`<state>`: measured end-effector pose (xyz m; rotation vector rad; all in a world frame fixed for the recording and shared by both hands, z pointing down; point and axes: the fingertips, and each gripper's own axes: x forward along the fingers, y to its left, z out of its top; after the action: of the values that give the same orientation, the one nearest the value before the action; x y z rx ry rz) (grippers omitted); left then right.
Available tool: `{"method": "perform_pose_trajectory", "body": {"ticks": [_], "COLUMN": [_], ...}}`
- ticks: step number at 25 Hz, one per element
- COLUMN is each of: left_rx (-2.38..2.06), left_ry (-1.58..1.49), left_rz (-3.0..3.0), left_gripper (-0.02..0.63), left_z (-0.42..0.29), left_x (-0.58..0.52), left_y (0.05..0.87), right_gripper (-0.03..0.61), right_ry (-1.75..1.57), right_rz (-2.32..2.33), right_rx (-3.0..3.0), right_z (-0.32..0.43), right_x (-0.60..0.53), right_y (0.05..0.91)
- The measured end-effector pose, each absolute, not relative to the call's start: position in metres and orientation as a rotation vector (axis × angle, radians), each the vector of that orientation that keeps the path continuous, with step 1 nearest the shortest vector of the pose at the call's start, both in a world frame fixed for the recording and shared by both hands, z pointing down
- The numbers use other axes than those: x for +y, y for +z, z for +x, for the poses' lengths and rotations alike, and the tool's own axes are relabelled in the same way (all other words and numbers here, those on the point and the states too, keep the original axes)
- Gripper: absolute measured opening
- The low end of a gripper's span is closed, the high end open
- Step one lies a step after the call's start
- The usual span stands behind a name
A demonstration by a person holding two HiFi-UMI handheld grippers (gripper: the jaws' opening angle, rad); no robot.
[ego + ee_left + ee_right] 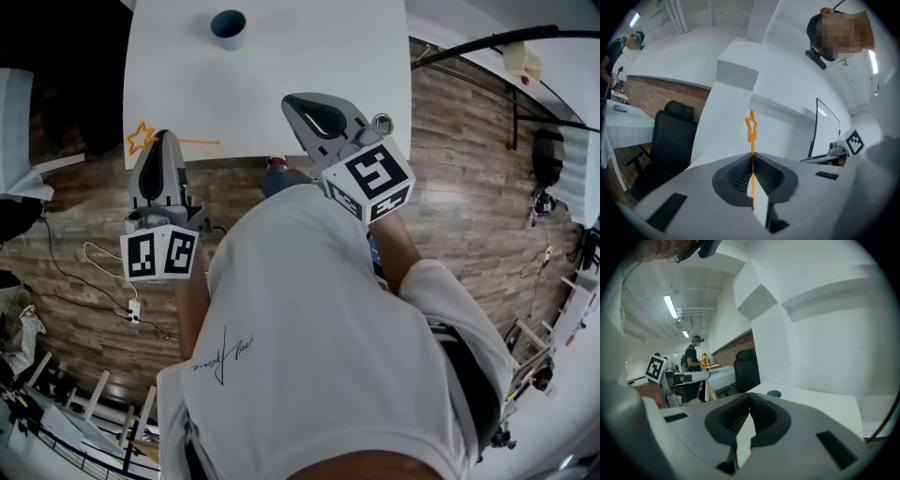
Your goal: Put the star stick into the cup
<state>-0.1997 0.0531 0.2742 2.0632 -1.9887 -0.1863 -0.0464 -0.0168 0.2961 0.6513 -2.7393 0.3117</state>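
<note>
White surface [309, 66] ahead, cup [228, 28] standing near its far edge. Left tool [161, 139] clamped shut on star stick [141, 138], held crosswise over the near left corner, star pointing left. Cup well ahead and to the right. Right tool [291, 101] closed, empty, nearer the cup.

The table [300, 84] has a smooth, matt white top. The floor [469, 159] is brown wood planks with visible grain. The star stick [751, 127] looks like thin orange plastic. The left gripper [752, 155] and the right gripper [750, 397] have matt grey plastic shells, and their fingers [736, 176] are lined with black ribbed rubber-like material. The shirt [309, 328] is white cloth.
</note>
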Motion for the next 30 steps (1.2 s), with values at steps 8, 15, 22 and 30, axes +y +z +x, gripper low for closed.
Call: {"method": "perform_pose_trajectory", "body": {"ticks": [8,15,22,30], "left_rx": [-2.010,-2.024,-2.030,-1.986], "left_ry": [-0.172,-0.191,-0.209,-0.204], "left_rz": [2.098,2.094,2.102,2.148], "left_gripper": [0.011,0.011,0.011,0.011], "left_z": [-0.201,-0.204,-0.211,-0.208], "left_x": [0.016,-0.002,-0.020,-0.052], "left_y": [0.270,0.264,0.261,0.259], "right_gripper": [0.009,0.009,0.009,0.009], "right_ry": [0.332,0.354,0.359,0.382], "right_rz": [0.663,0.627,0.650,0.673], "right_rx": [-2.765,-2.770,-2.754,-2.738], "right_z": [-0.045,-0.046,-0.042,-0.041], "right_x": [-0.049,-0.056,-0.066,-0.084], "right_y": [0.301,0.304,0.306,0.309]}}
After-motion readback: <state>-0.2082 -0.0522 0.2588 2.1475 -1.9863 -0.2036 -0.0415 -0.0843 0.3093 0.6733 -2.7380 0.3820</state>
